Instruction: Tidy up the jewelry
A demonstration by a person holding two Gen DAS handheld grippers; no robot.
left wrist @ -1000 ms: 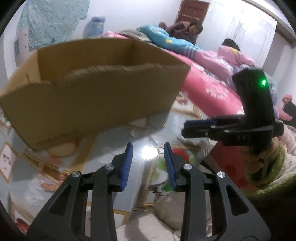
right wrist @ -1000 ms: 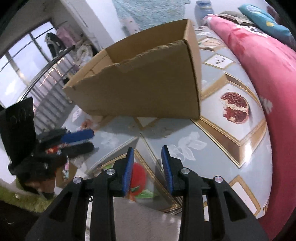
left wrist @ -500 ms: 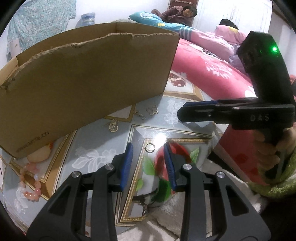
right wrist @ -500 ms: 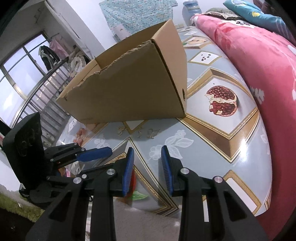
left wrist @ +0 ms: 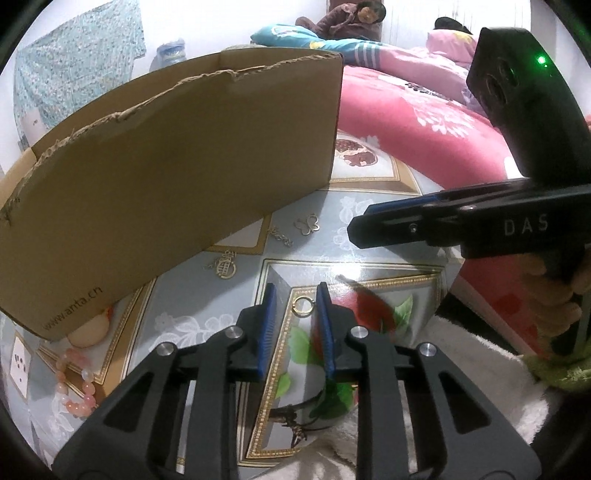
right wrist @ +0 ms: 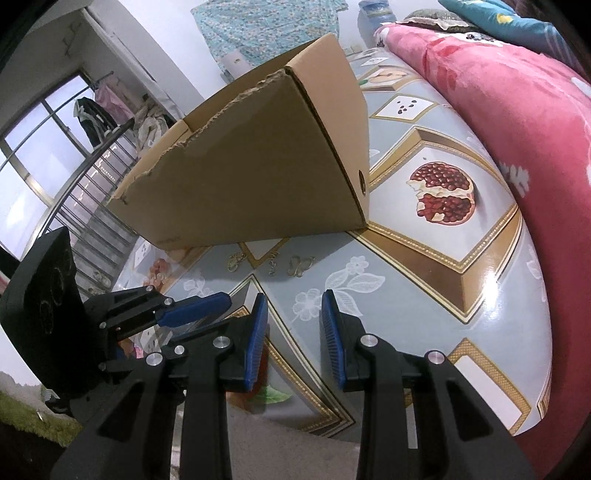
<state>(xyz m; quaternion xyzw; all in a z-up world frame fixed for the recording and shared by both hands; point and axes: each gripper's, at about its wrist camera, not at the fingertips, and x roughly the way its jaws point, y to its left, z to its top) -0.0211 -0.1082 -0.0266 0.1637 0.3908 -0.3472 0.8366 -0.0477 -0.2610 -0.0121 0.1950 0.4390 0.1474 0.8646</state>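
Observation:
A gold ring (left wrist: 303,306) lies on the patterned floor between the open tips of my left gripper (left wrist: 294,309). Beyond it, by the cardboard box (left wrist: 177,177), lie a gold pendant (left wrist: 224,266), a small chain piece (left wrist: 281,236) and a butterfly charm (left wrist: 307,224). A pink bead bracelet (left wrist: 75,384) lies at the left. My right gripper (right wrist: 291,322) is open and empty, low over the floor, with the butterfly charm (right wrist: 300,266), the chain piece (right wrist: 272,266) and the pendant (right wrist: 236,260) ahead of it. It also shows in the left wrist view (left wrist: 391,225).
The open-topped box (right wrist: 266,173) stands just behind the jewelry. A pink bed (right wrist: 517,122) runs along the right. A white fluffy rug (left wrist: 480,387) lies under the grippers. A dark cord piece (left wrist: 295,417) lies near the rug edge. People lie on the bed (left wrist: 354,22).
Both grippers have come down and forward toward the floor. The left gripper's tips now flank the gold ring. The right gripper has opened wider.

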